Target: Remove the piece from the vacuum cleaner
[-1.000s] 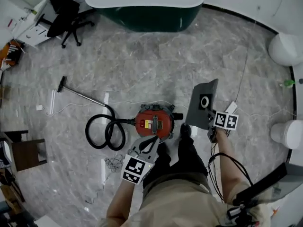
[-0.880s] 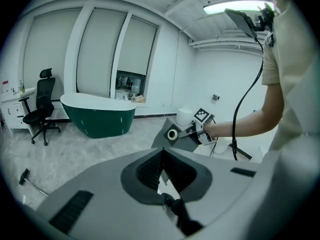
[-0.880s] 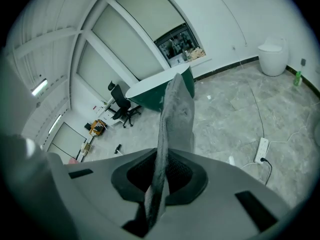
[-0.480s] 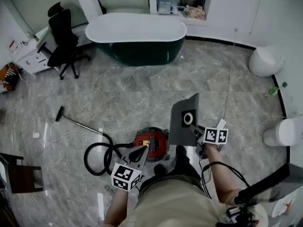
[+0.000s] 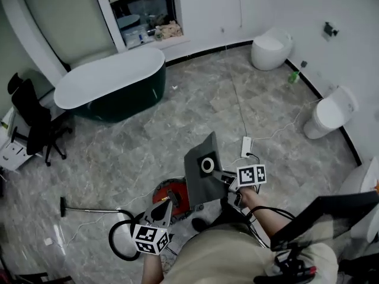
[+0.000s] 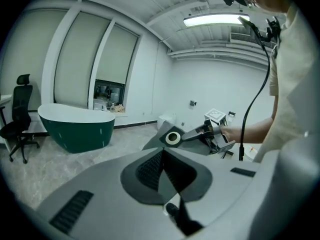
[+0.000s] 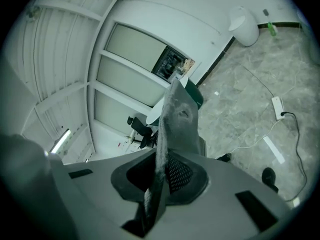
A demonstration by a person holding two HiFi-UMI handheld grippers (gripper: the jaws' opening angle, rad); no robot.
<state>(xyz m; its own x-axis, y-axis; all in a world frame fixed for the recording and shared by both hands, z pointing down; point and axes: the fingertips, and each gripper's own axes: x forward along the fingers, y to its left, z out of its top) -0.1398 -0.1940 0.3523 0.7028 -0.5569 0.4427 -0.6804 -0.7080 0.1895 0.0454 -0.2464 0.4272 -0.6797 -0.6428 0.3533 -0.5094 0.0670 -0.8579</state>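
Floor (image 5: 195,108) now farther below piece (image 5: 199,182)

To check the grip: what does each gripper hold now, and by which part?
The right gripper holds the grey flat piece by its edge near the ring. The left gripper holds nothing.

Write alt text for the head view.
The right gripper holds a flat grey piece up beside the red vacuum cleaner on the floor. The left gripper, shut and empty, hovers near it; a green bathtub stands beyond.
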